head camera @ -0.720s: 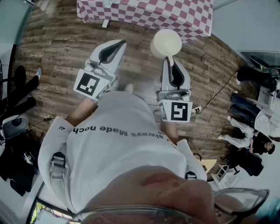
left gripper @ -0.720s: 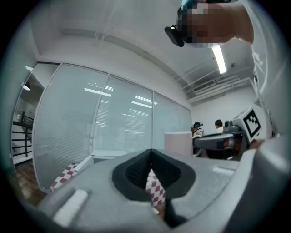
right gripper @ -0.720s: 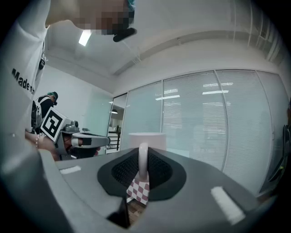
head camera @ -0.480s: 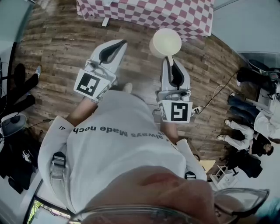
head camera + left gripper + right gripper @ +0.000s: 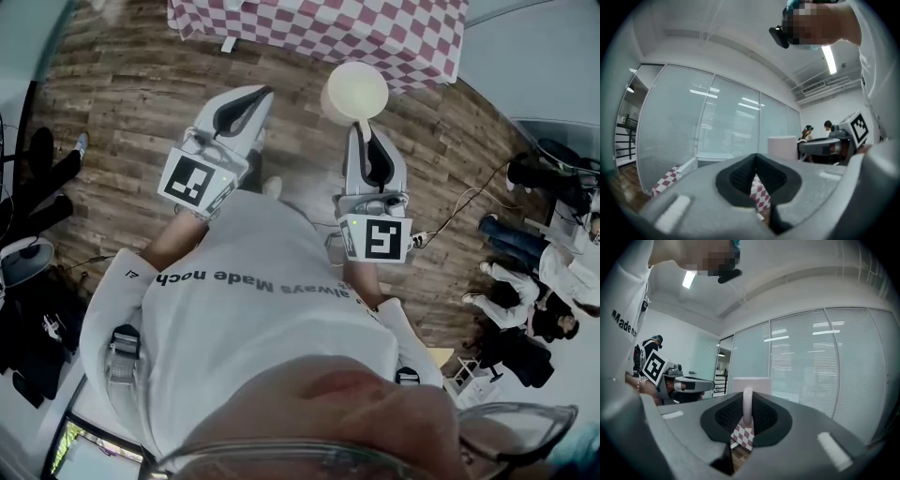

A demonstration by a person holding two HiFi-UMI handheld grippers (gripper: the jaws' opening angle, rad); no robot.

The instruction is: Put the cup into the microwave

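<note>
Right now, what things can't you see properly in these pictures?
Microwave: in no view; the checkered table is cut off by the head view's top edge.
Inside of the cup: the head view shows only a pale disc; in the right gripper view its wall hides it.
Cup handle: mostly buried between the right hand-held gripper's shut jaws.
People at the right: too small in the head view.

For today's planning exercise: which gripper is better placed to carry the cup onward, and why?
The right. The right gripper is shut on the handle of the cup, holding it upright in front of the person. The left gripper is shut with nothing between its jaws.
</note>
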